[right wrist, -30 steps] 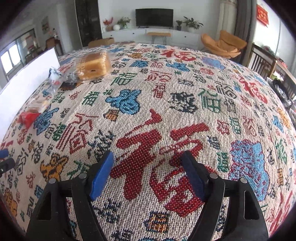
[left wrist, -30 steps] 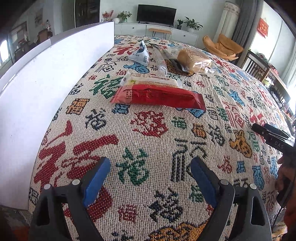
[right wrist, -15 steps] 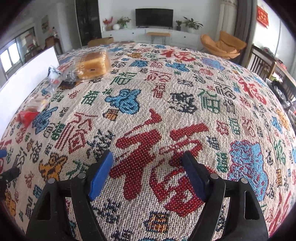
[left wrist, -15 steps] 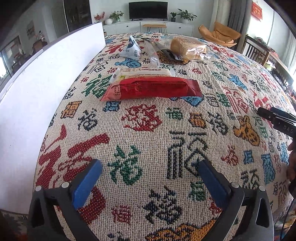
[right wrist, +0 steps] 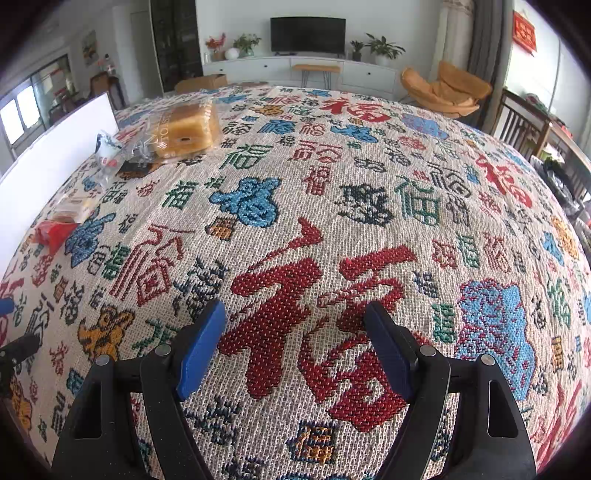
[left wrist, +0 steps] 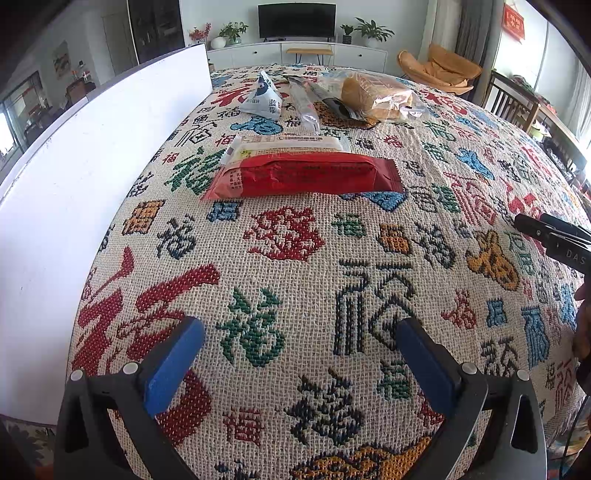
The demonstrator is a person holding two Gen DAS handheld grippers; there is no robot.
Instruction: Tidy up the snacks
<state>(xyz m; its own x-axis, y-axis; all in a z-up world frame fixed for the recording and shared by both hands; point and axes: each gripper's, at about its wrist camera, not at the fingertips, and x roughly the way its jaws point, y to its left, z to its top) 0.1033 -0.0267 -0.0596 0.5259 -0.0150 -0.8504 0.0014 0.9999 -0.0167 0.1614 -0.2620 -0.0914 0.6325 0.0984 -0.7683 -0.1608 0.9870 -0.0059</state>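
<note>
both hand-held grippers, left (left wrist: 299, 354) and right (right wrist: 295, 343), gape wide, empty, above the tablecloth (left wrist: 295, 258).

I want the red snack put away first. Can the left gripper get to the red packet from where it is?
Probably yes. The left gripper is open and holds nothing, and only bare tablecloth lies between it and the red packet. The white board stands off to the side, not in the way.

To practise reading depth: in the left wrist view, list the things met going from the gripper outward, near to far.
left gripper → red snack packet → pale packet → triangular blue-and-white pouch → television
</note>
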